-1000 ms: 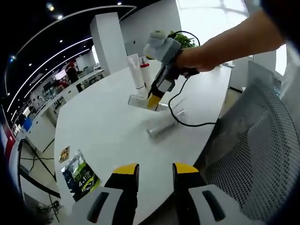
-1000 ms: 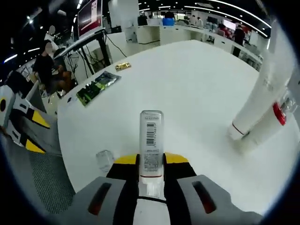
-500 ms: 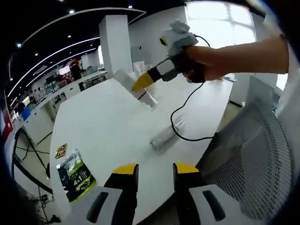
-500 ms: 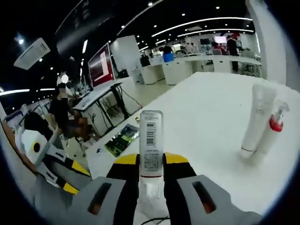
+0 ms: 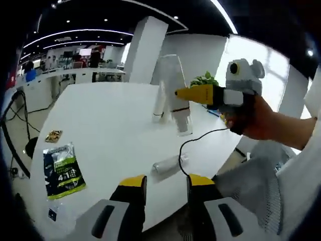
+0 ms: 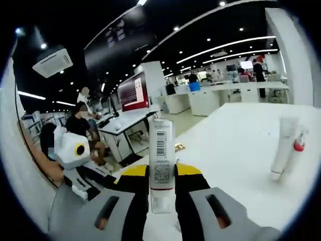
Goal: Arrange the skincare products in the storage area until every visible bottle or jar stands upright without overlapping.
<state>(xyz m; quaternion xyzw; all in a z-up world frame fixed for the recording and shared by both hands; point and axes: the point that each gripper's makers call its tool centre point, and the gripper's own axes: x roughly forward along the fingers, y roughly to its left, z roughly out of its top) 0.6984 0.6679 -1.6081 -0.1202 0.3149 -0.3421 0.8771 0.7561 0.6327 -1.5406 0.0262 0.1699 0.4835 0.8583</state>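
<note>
1. Gripping a tube (image 6: 161, 163) between its jaws, the right gripper (image 6: 161, 173) is closed on it and holds it above the table (image 6: 241, 165); the barcode label faces the right gripper view.
2. In the left gripper view, the same tube (image 5: 174, 93) stands roughly upright in the right gripper (image 5: 193, 94), cap end down, above the table (image 5: 110, 125).
3. A second tube (image 6: 283, 147) and a red-capped bottle (image 6: 296, 153) stand upright side by side, apparently touching, on the table's far part.
4. A clear bottle (image 5: 169, 164) lies on its side near the table edge, just ahead of the left gripper (image 5: 163, 187).
5. The left gripper's jaws are parted, holding nothing.
6. A green packet (image 5: 61, 170) and a small gold packet (image 5: 52, 135) lie flat on the table, well apart from the bottles.
</note>
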